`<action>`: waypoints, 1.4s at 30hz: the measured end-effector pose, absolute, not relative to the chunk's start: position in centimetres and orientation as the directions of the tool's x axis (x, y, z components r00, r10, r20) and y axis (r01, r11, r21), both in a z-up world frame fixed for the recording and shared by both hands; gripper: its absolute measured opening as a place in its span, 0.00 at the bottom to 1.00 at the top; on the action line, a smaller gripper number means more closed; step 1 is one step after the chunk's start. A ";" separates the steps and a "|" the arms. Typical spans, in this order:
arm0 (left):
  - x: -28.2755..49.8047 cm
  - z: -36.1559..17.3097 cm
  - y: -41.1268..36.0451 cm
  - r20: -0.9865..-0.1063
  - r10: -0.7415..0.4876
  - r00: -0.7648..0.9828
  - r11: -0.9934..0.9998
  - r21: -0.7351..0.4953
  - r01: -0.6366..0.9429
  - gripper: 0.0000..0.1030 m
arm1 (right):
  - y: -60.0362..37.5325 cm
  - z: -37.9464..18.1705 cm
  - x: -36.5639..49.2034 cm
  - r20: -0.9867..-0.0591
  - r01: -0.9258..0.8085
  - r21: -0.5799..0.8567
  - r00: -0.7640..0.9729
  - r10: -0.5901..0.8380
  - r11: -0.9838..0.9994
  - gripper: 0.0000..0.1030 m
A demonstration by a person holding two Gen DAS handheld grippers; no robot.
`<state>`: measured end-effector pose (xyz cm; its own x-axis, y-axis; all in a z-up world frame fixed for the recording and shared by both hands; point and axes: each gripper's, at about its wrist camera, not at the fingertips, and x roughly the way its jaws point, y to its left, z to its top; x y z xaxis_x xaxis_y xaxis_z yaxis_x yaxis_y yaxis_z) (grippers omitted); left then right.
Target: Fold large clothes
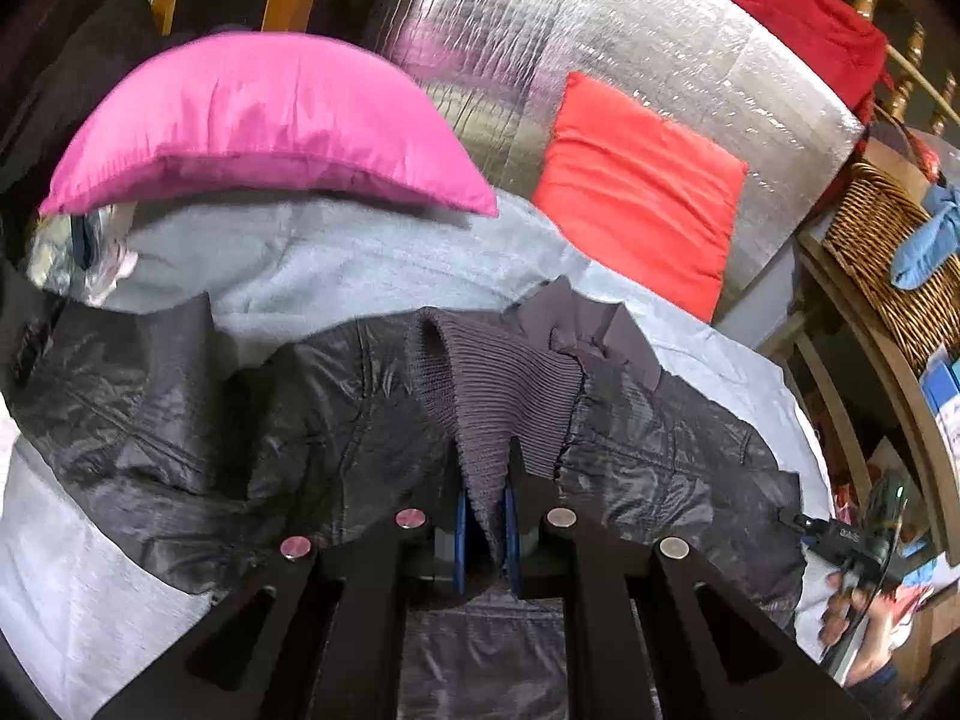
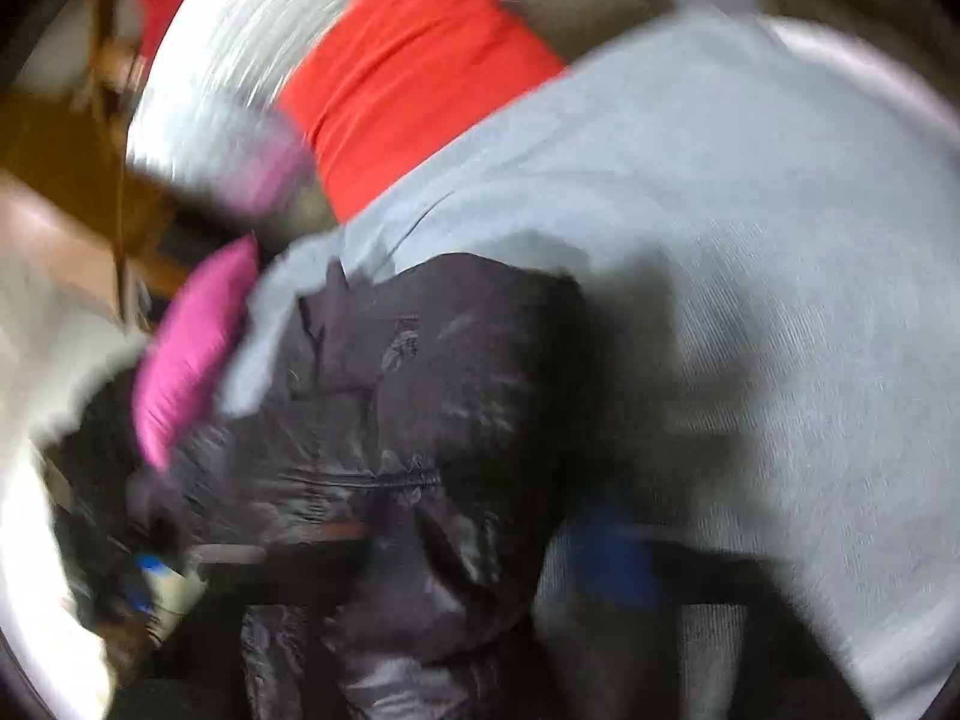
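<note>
A dark shiny jacket (image 1: 336, 408) lies crumpled on a pale grey sheet (image 1: 360, 264). My left gripper (image 1: 486, 468) is shut on the jacket's ribbed knit band (image 1: 498, 378), which stands up between the blue pads. The right wrist view is badly blurred. There the jacket (image 2: 420, 390) bulges between the two fingers of my right gripper (image 2: 480, 546), and a blue pad (image 2: 612, 546) shows on its right. The blur hides whether the pads press on the cloth. At the right edge of the left wrist view, a hand holds the right gripper (image 1: 840, 540) at the jacket's edge.
A pink pillow (image 1: 258, 120) lies behind the jacket, with an orange-red cushion (image 1: 642, 192) to its right against silver foil sheeting (image 1: 600, 30). A wicker basket (image 1: 888, 276) stands on wooden furniture at the right. A red cloth (image 1: 780, 0) hangs at the top right.
</note>
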<state>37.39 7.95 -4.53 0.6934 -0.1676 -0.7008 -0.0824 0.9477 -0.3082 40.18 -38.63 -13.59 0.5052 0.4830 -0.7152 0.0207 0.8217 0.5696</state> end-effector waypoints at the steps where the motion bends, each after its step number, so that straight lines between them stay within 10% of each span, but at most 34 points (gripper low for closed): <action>1: 36.8 -4.3 8.2 -0.687 -0.164 0.708 0.950 -0.304 -0.075 0.10 | -38.0 -12.4 40.2 -0.715 -0.014 0.537 0.524 0.463 0.844 0.15; 8: 38.5 -13.3 10.2 -0.811 -0.192 0.553 0.916 -0.350 -0.195 0.10 | -34.3 -12.1 42.0 -0.793 -0.046 0.186 0.583 0.177 0.982 0.18; 12: 38.8 -15.9 10.9 -0.842 -0.175 0.511 0.917 -0.329 -0.227 0.10 | -35.7 -12.7 41.4 -0.787 0.031 0.238 0.592 0.174 0.971 0.90; 22: 39.9 -15.6 10.5 -0.854 -0.171 0.491 0.939 -0.292 -0.182 0.10 | -35.4 -12.3 36.7 -0.771 -0.056 0.435 0.492 0.404 0.899 0.89; 23: 40.0 -15.6 10.4 -0.857 -0.167 0.487 0.943 -0.283 -0.175 0.10 | -34.8 -12.6 36.7 -0.788 -0.080 0.414 0.467 0.401 0.907 0.81; 24: 40.0 -15.4 10.4 -0.859 -0.166 0.485 0.946 -0.277 -0.167 0.10 | -34.2 -12.8 36.7 -0.799 -0.110 0.389 0.454 0.395 0.915 0.21; 25: 39.8 -15.0 10.5 -0.855 -0.170 0.491 0.949 -0.277 -0.154 0.10 | -33.6 -12.7 36.9 -0.816 -0.127 0.358 0.439 0.376 0.925 0.12; 37: 42.1 -15.7 8.4 -0.894 -0.102 0.436 0.994 -0.113 0.001 0.15 | -33.8 -14.3 36.5 -0.836 -0.085 0.242 0.487 0.252 0.967 0.17; 42: 41.1 -12.8 8.4 -0.867 -0.014 0.499 0.999 -0.034 -0.032 0.31 | -34.7 -12.1 35.7 -0.822 -0.041 0.219 0.531 0.207 0.975 0.64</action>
